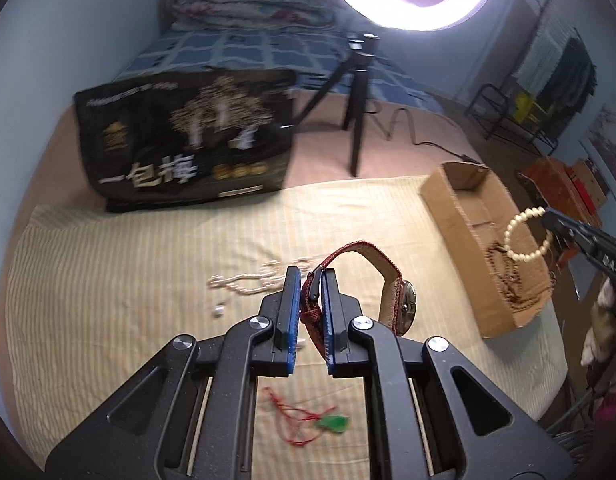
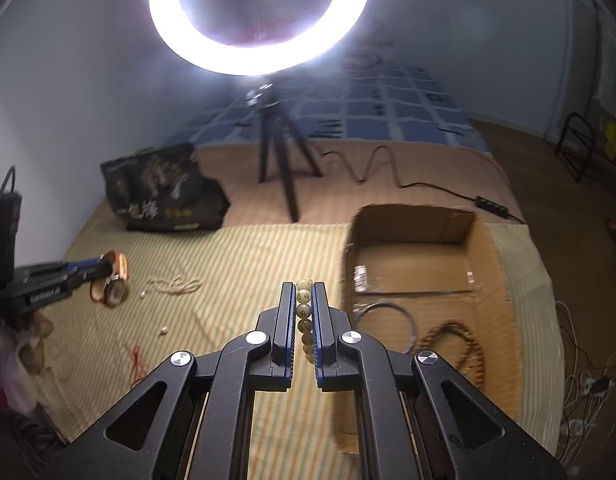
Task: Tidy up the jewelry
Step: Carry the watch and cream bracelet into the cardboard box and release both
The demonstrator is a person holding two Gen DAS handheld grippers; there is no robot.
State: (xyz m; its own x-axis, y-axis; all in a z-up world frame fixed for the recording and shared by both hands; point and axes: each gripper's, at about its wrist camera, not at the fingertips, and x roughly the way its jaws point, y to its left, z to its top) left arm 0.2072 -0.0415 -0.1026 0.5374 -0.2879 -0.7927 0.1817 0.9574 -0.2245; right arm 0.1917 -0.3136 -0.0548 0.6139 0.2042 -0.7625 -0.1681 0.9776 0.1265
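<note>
Striped bedding [image 1: 128, 264] lies under both tools. Our left gripper [image 1: 310, 276] pinches the watch [image 1: 392, 296] by its soft red strap, so the heavy case hangs and may swing. Our right gripper [image 2: 304, 292] clamps the bead bracelet [image 2: 305, 310], light and slippery, beside the cardboard box [image 2: 412, 216].

My left gripper [image 1: 310, 276] hides part of the watch [image 1: 392, 296] strap; the black bag's [image 1: 188, 140] print blurs unreadably.
</note>
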